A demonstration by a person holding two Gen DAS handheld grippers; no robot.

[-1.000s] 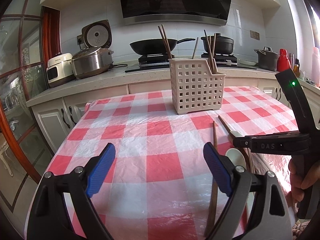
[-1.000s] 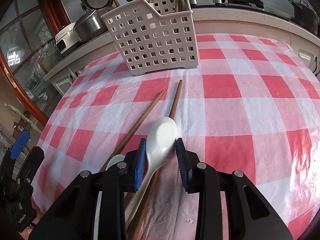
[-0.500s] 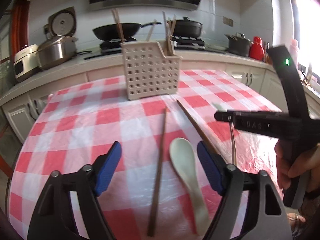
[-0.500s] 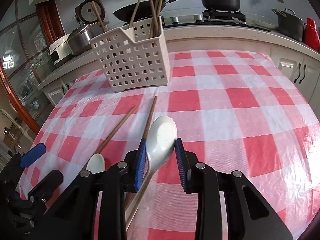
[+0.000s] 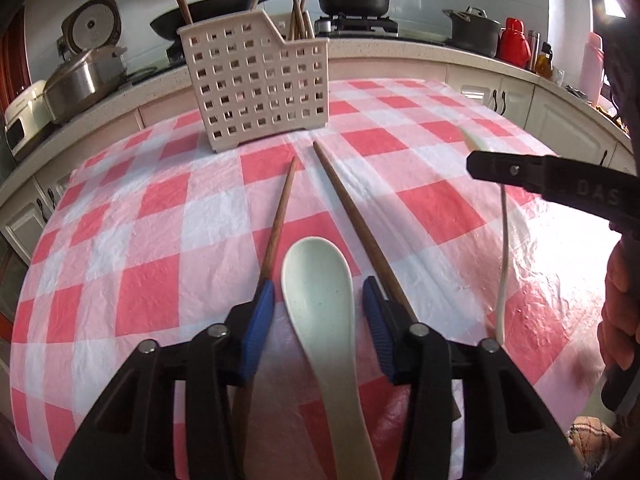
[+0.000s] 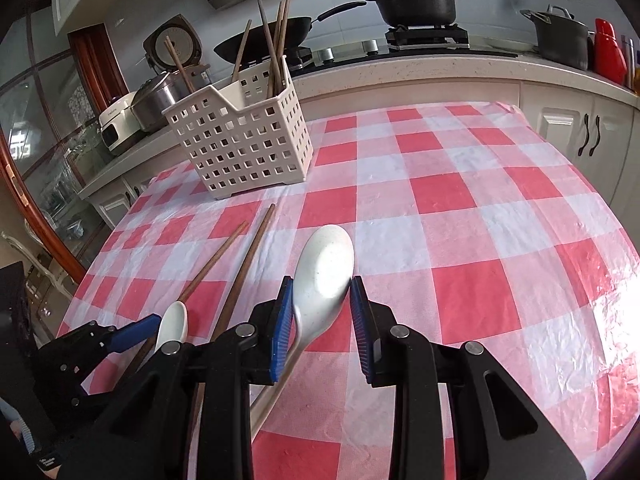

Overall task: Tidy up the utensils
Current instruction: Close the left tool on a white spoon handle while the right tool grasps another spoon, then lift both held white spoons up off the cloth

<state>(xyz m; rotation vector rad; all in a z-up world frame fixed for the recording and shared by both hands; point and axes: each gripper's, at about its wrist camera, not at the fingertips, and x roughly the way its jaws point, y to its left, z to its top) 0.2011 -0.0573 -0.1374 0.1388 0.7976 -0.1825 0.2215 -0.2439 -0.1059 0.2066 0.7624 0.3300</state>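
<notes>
A pale spoon [image 5: 320, 280] lies on the red-checked tablecloth [image 5: 160, 208] between two brown chopsticks [image 5: 280, 216] [image 5: 352, 216]. My left gripper [image 5: 318, 308] straddles its bowl. The jaws are closing, with a thin gap still showing on each side. My right gripper [image 6: 322, 300] is shut on a white spoon [image 6: 326, 264], held above the cloth. From the left wrist view that spoon [image 5: 503, 240] appears edge-on under the right gripper [image 5: 476, 164]. The white slotted basket [image 6: 240, 148] stands at the back and holds several chopsticks.
A hand [image 5: 620, 312] grips the right tool at the table's right edge. Behind the table runs a counter [image 6: 400, 68] with rice cookers [image 5: 80, 80], a wok, black pots [image 6: 416, 0] and a red flask [image 6: 608, 50]. Cabinets [image 6: 588, 136] stand to the right.
My left gripper swung over and down onto the pale spoon, and its jaws narrowed around it. My right gripper lifted the white spoon off the chopsticks and drew back from the basket.
</notes>
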